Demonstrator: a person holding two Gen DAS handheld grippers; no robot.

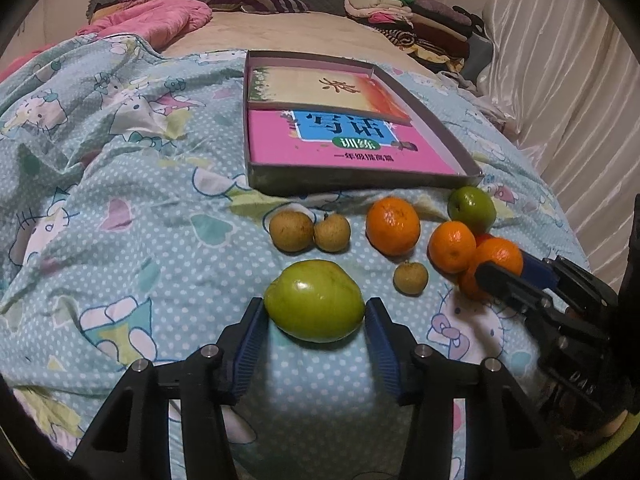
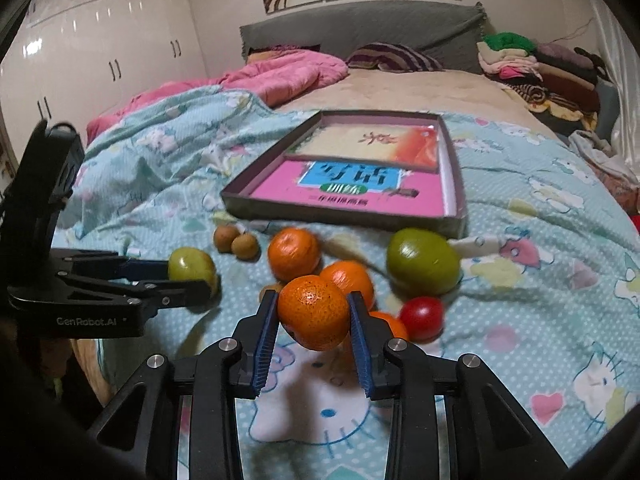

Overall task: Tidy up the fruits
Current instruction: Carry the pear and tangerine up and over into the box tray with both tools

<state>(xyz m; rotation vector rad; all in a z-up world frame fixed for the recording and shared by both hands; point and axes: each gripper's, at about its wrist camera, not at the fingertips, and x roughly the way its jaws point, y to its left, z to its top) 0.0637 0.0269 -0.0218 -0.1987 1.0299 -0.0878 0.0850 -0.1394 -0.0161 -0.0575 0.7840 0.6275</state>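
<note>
The blue ribbed fingers (image 1: 254, 334) of the left gripper (image 1: 315, 332) press against both sides of a large green fruit (image 1: 315, 301), which rests on the patterned blanket (image 1: 120, 200). Its skin is smooth, glossy and yellow-green, with a soft highlight on top. The right gripper (image 2: 313, 320) pinches a mandarin (image 2: 313, 312) between its pads; the peel is bright orange, pitted and shiny, and the fruit appears lifted slightly off the blanket.

The landmark is the shallow cardboard box (image 1: 360, 178) lying on the blanket, with a pink booklet (image 1: 344, 156) and a beige-and-orange one (image 1: 320, 88) inside.

All the fruit lies in front of the box's near wall. Counted across both views:
- Green fruits: two. The held one sits well in front of the box's left half; a smaller-looking second one (image 1: 472, 209) lies just by the box's near right corner.
- Mandarins: four. One (image 1: 393, 226) lies near the middle of the near wall, one (image 1: 452, 252) to its right and further from the box, the held one beyond that, and a fourth (image 2: 390, 324) partly hidden behind the right gripper's finger.
- Small brown round fruits: three. Two (image 1: 291, 231) (image 1: 332, 233) touch each other in front of the box's left half; a third (image 1: 411, 277) lies further out, beside the mandarins.
- One small red fruit (image 2: 422, 317), glossy, near the mandarins, on the side of the box's right corner.
</note>
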